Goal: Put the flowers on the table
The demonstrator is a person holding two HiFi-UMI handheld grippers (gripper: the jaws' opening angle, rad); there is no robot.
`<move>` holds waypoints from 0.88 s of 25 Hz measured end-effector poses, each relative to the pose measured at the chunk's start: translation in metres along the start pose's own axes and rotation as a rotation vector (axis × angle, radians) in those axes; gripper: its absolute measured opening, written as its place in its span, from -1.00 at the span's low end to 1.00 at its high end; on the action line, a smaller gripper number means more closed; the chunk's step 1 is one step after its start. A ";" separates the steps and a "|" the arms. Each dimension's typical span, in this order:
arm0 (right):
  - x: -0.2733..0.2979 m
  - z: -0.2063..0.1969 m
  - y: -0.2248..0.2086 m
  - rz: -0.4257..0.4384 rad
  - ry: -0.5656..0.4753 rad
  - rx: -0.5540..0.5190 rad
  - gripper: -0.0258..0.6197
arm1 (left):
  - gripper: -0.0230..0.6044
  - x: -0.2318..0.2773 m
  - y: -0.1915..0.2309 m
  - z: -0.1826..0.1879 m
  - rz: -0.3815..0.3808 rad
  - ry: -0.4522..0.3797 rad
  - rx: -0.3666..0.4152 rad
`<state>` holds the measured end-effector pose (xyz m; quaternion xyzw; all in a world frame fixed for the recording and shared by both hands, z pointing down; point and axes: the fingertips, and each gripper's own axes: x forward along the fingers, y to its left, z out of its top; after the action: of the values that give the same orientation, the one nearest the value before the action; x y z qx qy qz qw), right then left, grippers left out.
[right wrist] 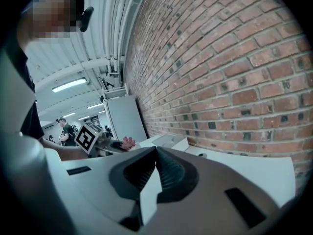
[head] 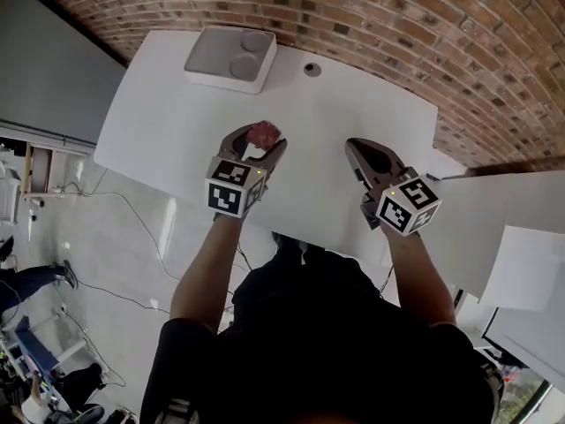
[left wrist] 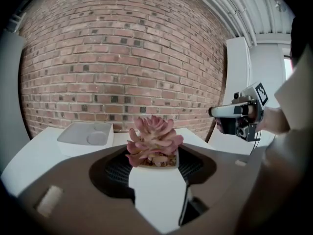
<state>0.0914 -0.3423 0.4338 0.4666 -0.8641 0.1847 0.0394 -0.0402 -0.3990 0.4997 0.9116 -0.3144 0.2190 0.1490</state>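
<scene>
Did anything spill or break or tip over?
No, nothing looks wrong. The pink plant sits straight in its white pot, gripped by the left tongs over the white table. No soil shows on the table, and the pot looks whole. The right tongs are shut and empty.

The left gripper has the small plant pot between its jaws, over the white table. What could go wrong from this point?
1. The left gripper grips the white pot only near its jaw tips, so the pot might slip or twist while it goes down.
2. The pink succulent rises well above the small pot. If the pot is released while tilted, it could topple on the table.
</scene>
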 end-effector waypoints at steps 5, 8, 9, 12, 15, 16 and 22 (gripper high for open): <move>-0.003 -0.013 -0.028 -0.026 0.019 0.026 -0.90 | -0.07 0.041 -0.005 -0.017 -0.021 0.060 0.000; -0.007 -0.023 -0.040 -0.045 0.034 0.043 -0.90 | -0.07 0.062 -0.010 -0.029 -0.041 0.095 0.006; -0.009 -0.026 -0.043 -0.050 0.039 0.047 -0.90 | -0.07 0.068 -0.012 -0.033 -0.047 0.106 0.007; -0.012 -0.035 -0.051 -0.063 0.053 0.056 -0.90 | -0.07 0.085 -0.014 -0.044 -0.059 0.132 0.013; -0.013 -0.044 -0.057 -0.073 0.068 0.065 -0.90 | -0.07 0.099 -0.014 -0.057 -0.073 0.155 0.015; -0.013 -0.047 -0.058 -0.076 0.074 0.068 -0.90 | -0.07 0.104 -0.014 -0.062 -0.078 0.165 0.014; -0.018 -0.069 -0.065 -0.094 0.108 0.097 -0.90 | -0.06 0.131 -0.016 -0.093 -0.101 0.234 0.013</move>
<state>0.1474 -0.3360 0.5121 0.4974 -0.8278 0.2493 0.0720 0.0341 -0.4148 0.6419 0.8955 -0.2468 0.3181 0.1897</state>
